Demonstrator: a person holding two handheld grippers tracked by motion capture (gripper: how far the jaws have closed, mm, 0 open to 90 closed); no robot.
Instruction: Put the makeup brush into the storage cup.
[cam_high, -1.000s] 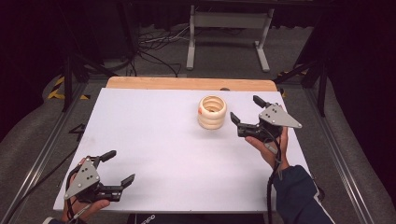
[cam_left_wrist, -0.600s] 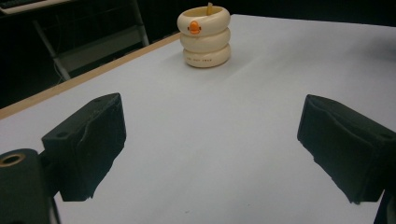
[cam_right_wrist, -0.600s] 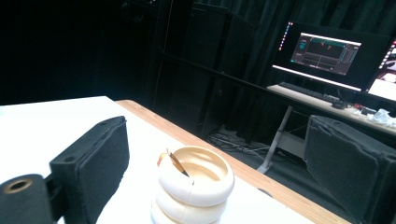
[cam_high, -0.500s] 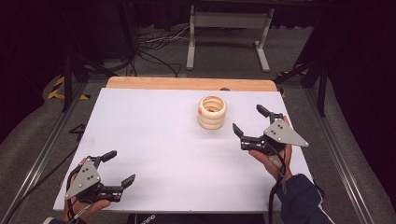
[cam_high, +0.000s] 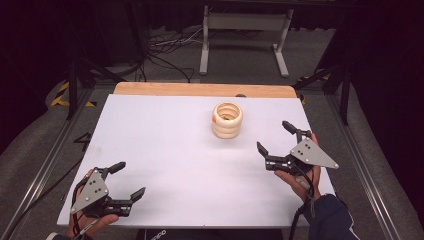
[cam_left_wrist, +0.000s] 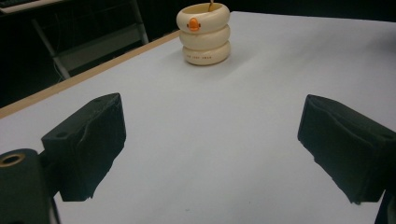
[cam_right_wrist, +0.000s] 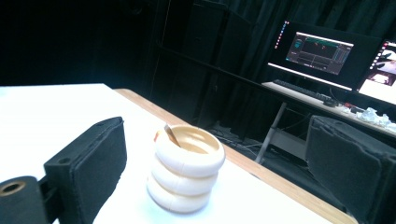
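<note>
Ring stack (cam_high: 227, 120) stands upright, far-left of right gripper (cam_high: 273, 138), jaws wide open, empty; left gripper (cam_high: 127, 180) open too, well apart at near left.

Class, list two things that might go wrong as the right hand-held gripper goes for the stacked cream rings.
1. The cream ring stack stands free on the white table, so a sideways nudge from the open right hand-held gripper might topple it.
2. A thin wooden stick leans inside; a jaw might catch it.
</note>
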